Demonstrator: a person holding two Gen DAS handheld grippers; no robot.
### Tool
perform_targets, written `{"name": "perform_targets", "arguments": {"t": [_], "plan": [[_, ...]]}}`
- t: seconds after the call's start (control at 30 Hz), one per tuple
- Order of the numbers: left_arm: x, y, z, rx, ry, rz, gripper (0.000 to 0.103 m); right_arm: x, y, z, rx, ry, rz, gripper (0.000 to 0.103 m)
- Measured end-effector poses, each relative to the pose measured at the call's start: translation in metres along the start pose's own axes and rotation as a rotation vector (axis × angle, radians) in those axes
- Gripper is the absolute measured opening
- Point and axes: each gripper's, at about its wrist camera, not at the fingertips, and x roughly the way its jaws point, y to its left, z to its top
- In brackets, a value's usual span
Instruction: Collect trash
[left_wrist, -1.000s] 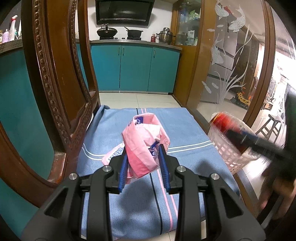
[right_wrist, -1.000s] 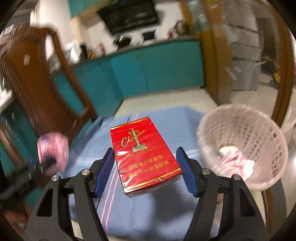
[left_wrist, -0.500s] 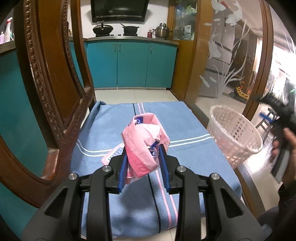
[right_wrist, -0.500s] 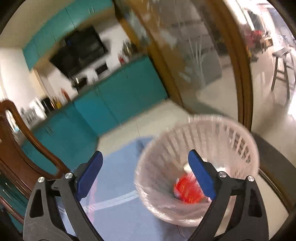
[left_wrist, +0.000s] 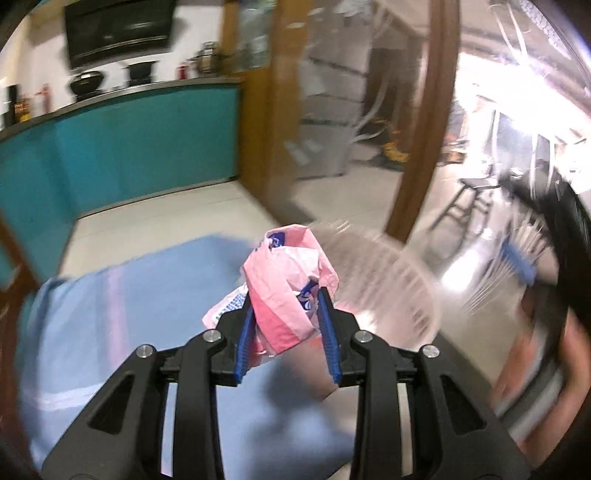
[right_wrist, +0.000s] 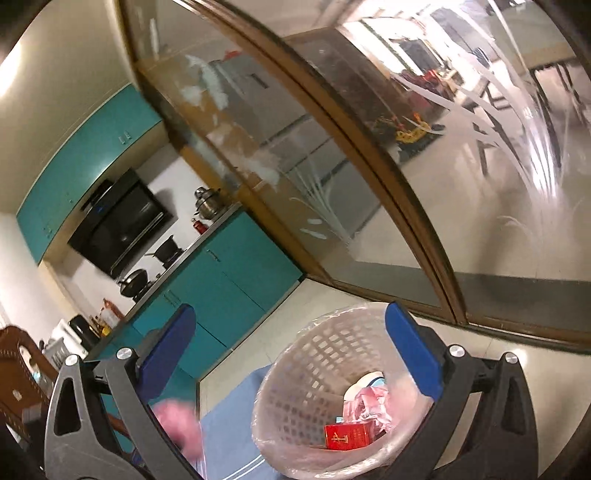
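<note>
Left gripper (left_wrist: 286, 325): your jaws are clamped on a crumpled pink bag (left_wrist: 286, 288), and they are opening slightly while the bag is still pinched between the blue pads (left_wrist: 244, 338).
Pink bag: it sits upright between the pads, above the blue cloth (left_wrist: 110, 314), just beside the near rim of the basket (left_wrist: 388, 291). The left view is smeared, so you cannot tell whether the bag is over the rim.
Right gripper (right_wrist: 295, 343): your jaws stand wide apart and are opening further, with nothing between them.
Basket: a white lattice basket (right_wrist: 306, 373) with a clear liner stands on the blue cloth, on the side toward the glass door (right_wrist: 406, 166). In the right view it lies directly ahead of your open jaws.
Red pack (right_wrist: 347, 435): it lies at the bottom of the basket, touching crumpled pink wrappers (right_wrist: 365, 406).
Bench: covered by the blue cloth; the basket stands on it.
Right hand: blurred, at the right edge of the left view, beside the basket.
</note>
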Motion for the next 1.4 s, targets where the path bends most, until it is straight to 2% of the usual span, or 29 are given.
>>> {"name": "perform_targets", "arguments": {"t": [0.03,0.07,0.1,0.13,0.23,0.4,0.5,0.63,0.7,0.77,0.83,0.9,0.97,1.1,1.23,1.4], "plan": [[0.016,-0.013,0.012,0.029,0.010,-0.017,0.053,-0.001,0.000,0.000,0.003,0.003,0.001,0.100],[0.027,-0.020,0.018,0.050,0.022,-0.005,0.076,-0.002,0.000,0.000,0.003,0.009,0.003,0.100],[0.037,-0.023,0.022,0.059,0.028,0.038,0.081,-0.001,0.001,0.000,-0.004,0.017,0.006,0.100],[0.045,-0.022,0.023,0.049,0.034,0.086,0.081,0.002,0.002,0.000,-0.014,0.027,0.007,0.100],[0.045,-0.003,0.010,-0.013,0.072,0.094,0.084,0.003,0.005,-0.002,-0.049,0.068,0.029,0.100],[-0.005,0.055,-0.038,-0.060,0.084,0.206,0.089,0.013,0.032,-0.026,-0.134,0.157,0.056,0.100],[-0.043,0.089,-0.064,-0.112,0.072,0.258,0.092,0.018,0.059,-0.050,-0.224,0.234,0.087,0.100],[-0.101,0.131,-0.102,-0.211,0.031,0.336,0.098,0.020,0.102,-0.101,-0.398,0.373,0.113,0.100],[-0.117,0.145,-0.118,-0.263,0.007,0.373,0.099,0.021,0.121,-0.131,-0.494,0.444,0.112,0.100],[-0.128,0.158,-0.132,-0.316,-0.007,0.419,0.099,0.016,0.133,-0.155,-0.572,0.475,0.102,0.100],[-0.132,0.169,-0.142,-0.368,0.009,0.425,0.099,0.010,0.142,-0.175,-0.641,0.483,0.093,0.100],[-0.133,0.176,-0.147,-0.378,0.007,0.424,0.099,0.005,0.150,-0.193,-0.692,0.485,0.086,0.100],[-0.134,0.180,-0.149,-0.380,-0.011,0.459,0.099,0.004,0.154,-0.205,-0.717,0.496,0.082,0.100],[-0.133,0.178,-0.148,-0.360,-0.020,0.481,0.100,0.005,0.156,-0.211,-0.730,0.490,0.084,0.100],[-0.128,0.171,-0.149,-0.336,0.032,0.440,0.100,0.006,0.154,-0.214,-0.730,0.499,0.079,0.100],[-0.123,0.167,-0.149,-0.323,0.049,0.440,0.100,0.005,0.155,-0.217,-0.737,0.503,0.082,0.100]]}}
